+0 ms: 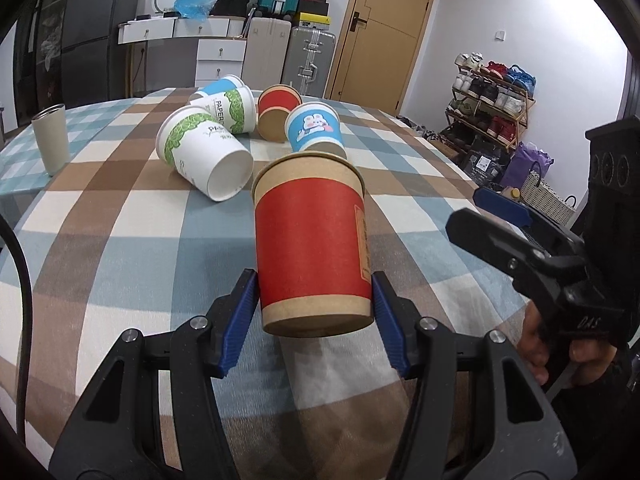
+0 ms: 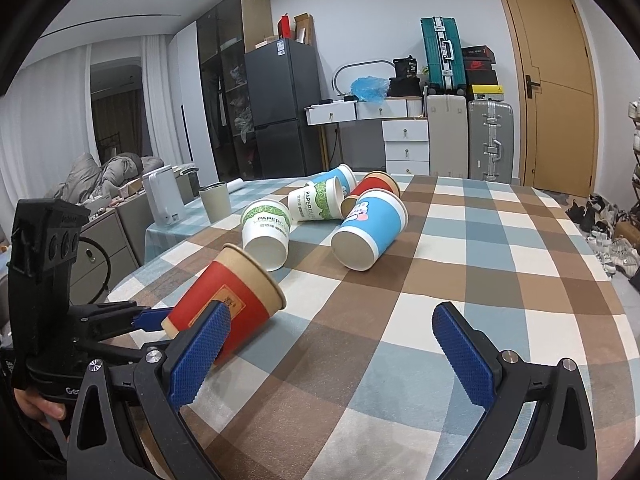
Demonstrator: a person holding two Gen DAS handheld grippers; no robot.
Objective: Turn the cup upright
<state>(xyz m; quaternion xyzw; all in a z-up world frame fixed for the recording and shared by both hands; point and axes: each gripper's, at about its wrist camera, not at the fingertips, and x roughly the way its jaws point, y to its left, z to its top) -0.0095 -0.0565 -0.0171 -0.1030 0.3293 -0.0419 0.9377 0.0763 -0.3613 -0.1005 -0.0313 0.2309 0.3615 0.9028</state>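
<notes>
While the red paper cup [image 1: 312, 240] is gripped near its base between the blue pads of the left hand-held gripper [image 1: 316, 312], it is only part-way turned: from the right wrist view it leans at a slant, base low toward the person, open rim [image 2: 256, 276] raised and pointing toward the pile. It seems lifted off the checked table [image 2: 460, 280], though whether its lower edge touches the cloth is hard to tell. So the pick-up looks done; what remains, I judge, is tipping it fully onto its base, setting it down and letting go.

The other cups lie on their sides further back: two white-and-green cups [image 1: 200, 148], a blue cup [image 2: 370, 236], another red cup [image 1: 278, 112] and one more blue cup behind. A grey tumbler [image 1: 50, 140] stands upright at the far left.

The left hand-held gripper reaches in low and roughly level. The right hand-held gripper [image 2: 332, 356] hovers just beside it over bare cloth, fingers spread wide, holding nothing.
</notes>
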